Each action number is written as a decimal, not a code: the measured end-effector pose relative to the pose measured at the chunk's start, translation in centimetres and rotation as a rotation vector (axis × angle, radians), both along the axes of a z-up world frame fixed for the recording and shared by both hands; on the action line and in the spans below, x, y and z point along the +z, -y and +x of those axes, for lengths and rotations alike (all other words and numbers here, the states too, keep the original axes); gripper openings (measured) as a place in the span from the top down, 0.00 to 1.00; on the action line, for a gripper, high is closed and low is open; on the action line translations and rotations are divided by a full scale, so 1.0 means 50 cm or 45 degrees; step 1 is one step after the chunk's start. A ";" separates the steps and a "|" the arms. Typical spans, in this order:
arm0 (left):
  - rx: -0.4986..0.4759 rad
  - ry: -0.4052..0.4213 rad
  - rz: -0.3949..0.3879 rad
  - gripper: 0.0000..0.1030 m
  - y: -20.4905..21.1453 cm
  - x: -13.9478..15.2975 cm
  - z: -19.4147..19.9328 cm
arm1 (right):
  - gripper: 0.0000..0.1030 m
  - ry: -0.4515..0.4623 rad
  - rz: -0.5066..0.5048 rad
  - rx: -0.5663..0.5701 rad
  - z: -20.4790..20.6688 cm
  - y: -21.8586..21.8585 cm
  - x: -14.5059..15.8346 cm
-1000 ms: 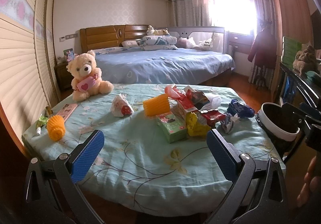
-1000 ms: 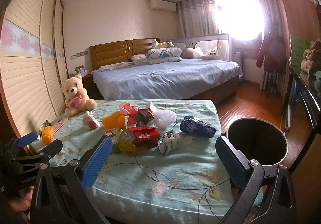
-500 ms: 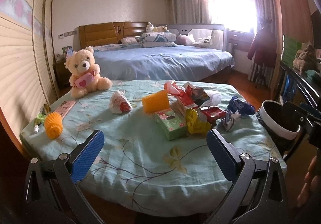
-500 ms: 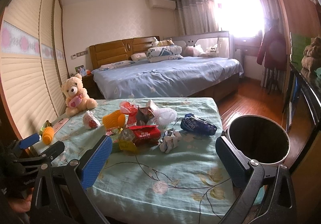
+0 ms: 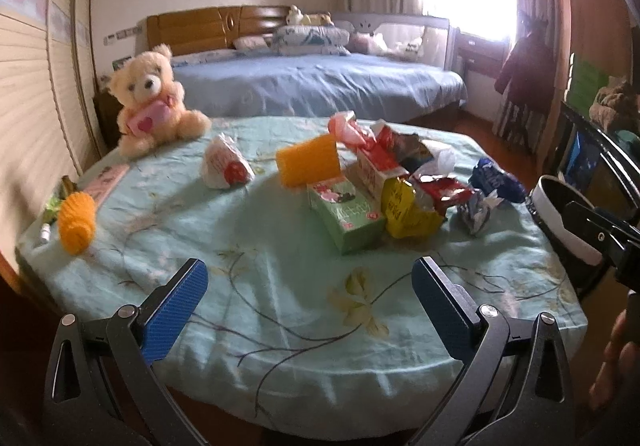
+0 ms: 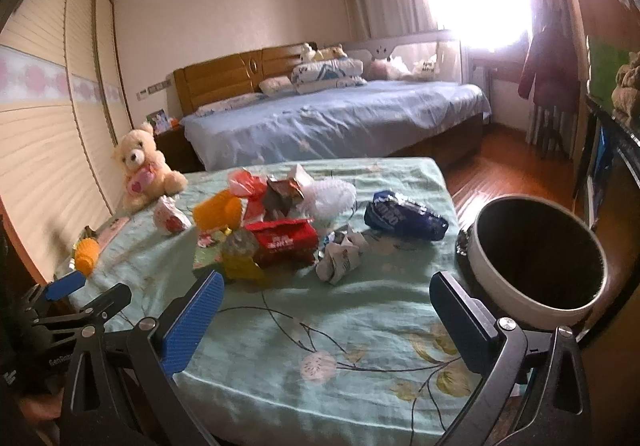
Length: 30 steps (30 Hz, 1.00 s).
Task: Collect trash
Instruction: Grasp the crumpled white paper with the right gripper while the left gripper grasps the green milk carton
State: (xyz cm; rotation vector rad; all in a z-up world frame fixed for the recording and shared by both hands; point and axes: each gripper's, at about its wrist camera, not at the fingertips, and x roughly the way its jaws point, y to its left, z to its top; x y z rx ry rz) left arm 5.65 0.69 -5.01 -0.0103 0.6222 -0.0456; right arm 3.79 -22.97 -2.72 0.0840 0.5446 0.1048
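Left wrist view
Left gripper [image 5: 310,284]: jaws spread wide, nothing between them, over the near edge of the table [image 5: 248,310].
Trash: heaped right of centre on the flowered cloth; green box [image 5: 347,215] nearest, yellow wrapper [image 5: 404,210] touching its right side, red packet [image 5: 442,194] behind that.
Blue bag [image 5: 496,180]: far right of the heap, near the table's right edge.
Crumpled wrapper [image 5: 476,212]: just in front of the blue bag.
White wrapper [image 5: 224,168]: alone, left of the heap.
Teddy bear [image 5: 154,102]: sitting upright at the far left corner.
Bin [image 5: 564,218]: off the right edge of the table, partly hidden by the other gripper's frame.

Right wrist view
Right gripper [image 6: 326,308]: jaws released and wide apart, empty, above the near part of the table [image 6: 360,366].
Bin [image 6: 536,258]: open top, just right of the table.
Blue bag [image 6: 404,216]: nearest the bin.
Red packet [image 6: 286,240]: middle of the heap.
Left gripper [image 6: 84,292]: at the lower left edge.
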 end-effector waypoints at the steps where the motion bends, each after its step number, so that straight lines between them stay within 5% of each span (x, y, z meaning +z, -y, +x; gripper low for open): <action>1: -0.011 -0.013 -0.004 0.00 0.003 -0.005 0.011 | 0.00 -0.013 0.004 0.001 0.010 0.002 -0.005; 8: -0.124 -0.072 -0.034 0.03 0.038 -0.025 0.089 | 0.07 -0.138 0.051 0.004 0.095 0.025 -0.056; 21: -0.253 -0.165 -0.072 0.35 0.094 -0.053 0.203 | 0.26 -0.319 0.148 0.036 0.226 0.042 -0.121; 24: -0.277 -0.182 -0.067 0.49 0.109 -0.059 0.220 | 0.30 -0.345 0.170 0.049 0.247 0.043 -0.132; 29: -0.350 -0.197 -0.087 0.90 0.124 -0.063 0.224 | 0.76 -0.386 0.228 0.091 0.259 0.049 -0.144; 30: -0.367 -0.200 -0.088 0.99 0.127 -0.063 0.221 | 0.78 -0.381 0.228 0.096 0.256 0.049 -0.141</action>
